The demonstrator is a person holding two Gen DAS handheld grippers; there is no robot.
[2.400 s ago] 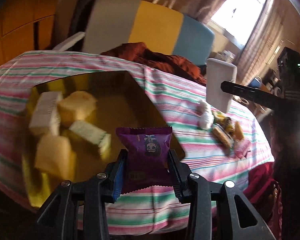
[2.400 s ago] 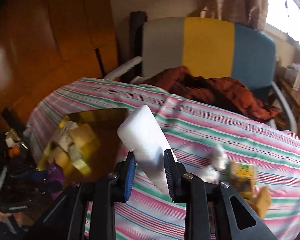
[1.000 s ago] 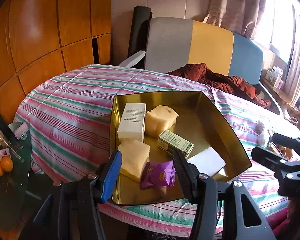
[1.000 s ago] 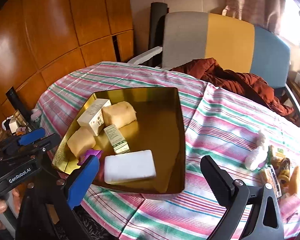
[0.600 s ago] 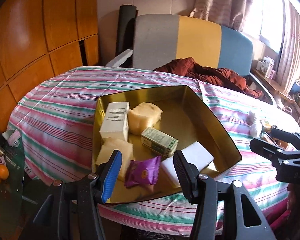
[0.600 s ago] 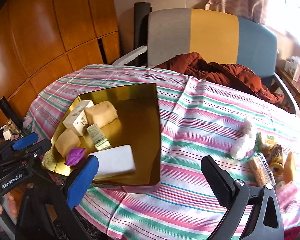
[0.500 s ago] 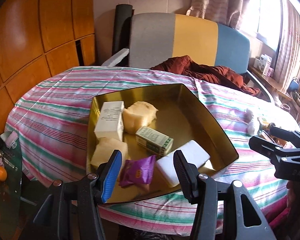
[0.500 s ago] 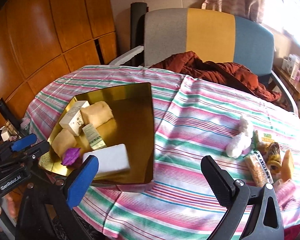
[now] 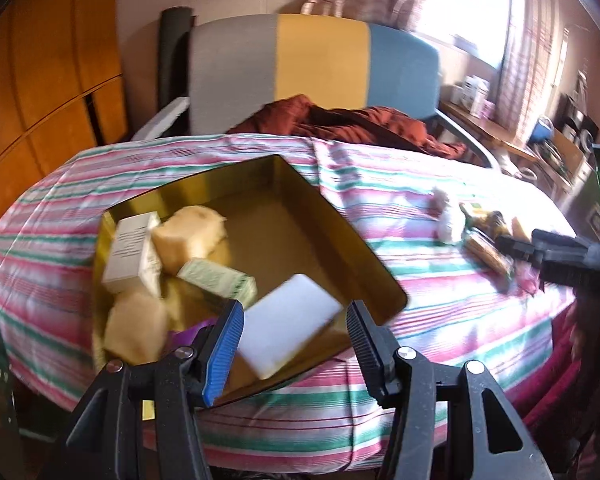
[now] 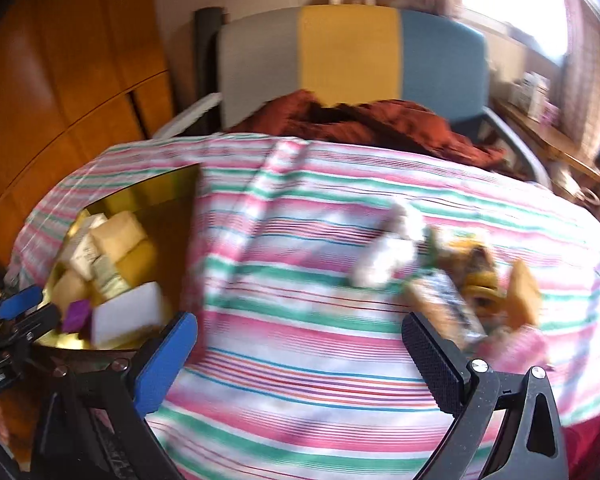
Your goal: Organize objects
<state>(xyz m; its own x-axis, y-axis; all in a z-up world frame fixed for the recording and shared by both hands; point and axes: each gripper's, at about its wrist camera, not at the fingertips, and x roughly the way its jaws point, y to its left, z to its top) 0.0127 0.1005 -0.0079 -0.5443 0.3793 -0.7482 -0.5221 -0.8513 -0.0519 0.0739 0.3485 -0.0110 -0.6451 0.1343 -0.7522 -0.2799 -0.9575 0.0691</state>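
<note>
Both hand-held grippers hang empty, jaws spread wide, over a bench draped in a striped cloth (image 10: pixel 300 344). The left hand-held gripper (image 9: pixel 294 344) faces a gold tin (image 9: pixel 380 280) holding a white block (image 9: pixel 288 330), a green carton (image 9: pixel 216 282), a white box (image 9: pixel 130 254), pale sponges (image 9: pixel 190 236) and a purple packet (image 9: pixel 188 330), partly hidden behind its blue finger. The right hand-held gripper (image 10: pixel 300 354) looks across bare cloth; loose snacks (image 10: pixel 452 280), blurred, lie at its one o'clock, the tin at ten o'clock.
</note>
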